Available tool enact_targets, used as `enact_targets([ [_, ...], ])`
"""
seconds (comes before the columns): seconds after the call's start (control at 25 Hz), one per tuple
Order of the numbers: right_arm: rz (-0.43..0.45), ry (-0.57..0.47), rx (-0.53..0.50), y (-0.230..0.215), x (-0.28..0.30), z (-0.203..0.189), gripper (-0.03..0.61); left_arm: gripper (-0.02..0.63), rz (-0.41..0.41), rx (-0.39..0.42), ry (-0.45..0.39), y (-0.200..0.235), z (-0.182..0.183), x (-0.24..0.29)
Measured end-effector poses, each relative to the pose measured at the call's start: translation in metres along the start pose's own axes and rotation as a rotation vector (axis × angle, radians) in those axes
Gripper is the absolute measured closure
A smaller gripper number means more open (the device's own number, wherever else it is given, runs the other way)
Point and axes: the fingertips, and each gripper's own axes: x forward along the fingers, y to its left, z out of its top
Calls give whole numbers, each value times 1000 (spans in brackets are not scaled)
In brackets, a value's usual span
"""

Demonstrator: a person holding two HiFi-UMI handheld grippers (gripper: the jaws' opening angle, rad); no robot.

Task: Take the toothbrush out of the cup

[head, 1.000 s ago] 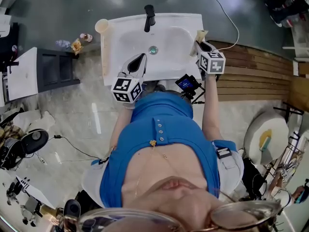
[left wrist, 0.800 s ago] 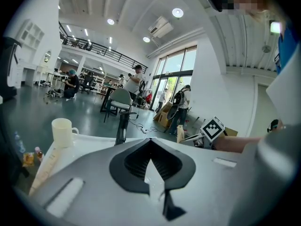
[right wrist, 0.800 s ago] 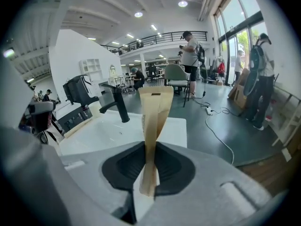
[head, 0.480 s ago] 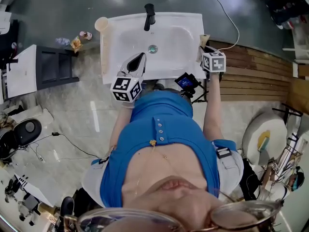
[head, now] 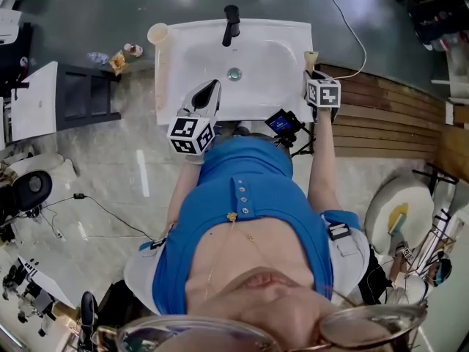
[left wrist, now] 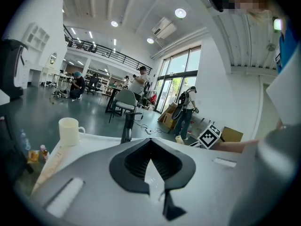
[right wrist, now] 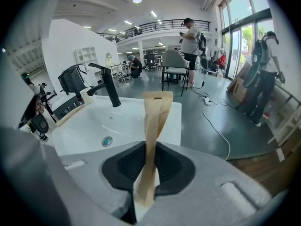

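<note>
Sink (head: pixel 256 50) takes up the middle of the head view, with the faucet (head: pixel 231 22) at its far edge. Left hand-held gripper (head: pixel 211 90) hangs over the near sink edge, jaws fully together on nothing. Right hand-held gripper (head: pixel 312 72) is over the right rim, jaws narrow and pinching the toothbrush (head: pixel 311 56) low on its handle, long end pointing away. Cup (head: pixel 157 34) sits on the far-left rim corner with nothing sticking out, well apart from the toothbrush, so the brush is already out.

My read is that the step in hand is a put-down on the right rim. Tilt the handle flat to the ledge and keep off the basin slope and the outer edge. Open only once it rests. The low grip on a long thin piece may swing, so go slow.

- **Head view:** shows the whole layout, but the brush is only a beige sliver.
- **Right gripper view:** shows the pads on the toothbrush (right wrist: pixel 155 121). The gripper body (right wrist: pixel 150 147) hides the rim below.
- **Left gripper view:** shows the closed empty jaws (left wrist: pixel 151 147) and the cup (left wrist: pixel 69 131) side-on, its inside unseen.
</note>
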Motion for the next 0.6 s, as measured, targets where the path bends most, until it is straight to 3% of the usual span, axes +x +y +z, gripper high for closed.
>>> enact_targets([
  [0.6,-90,-30,81,-19,23,-16,529,614,23,-17,-5,4,0,-4],
])
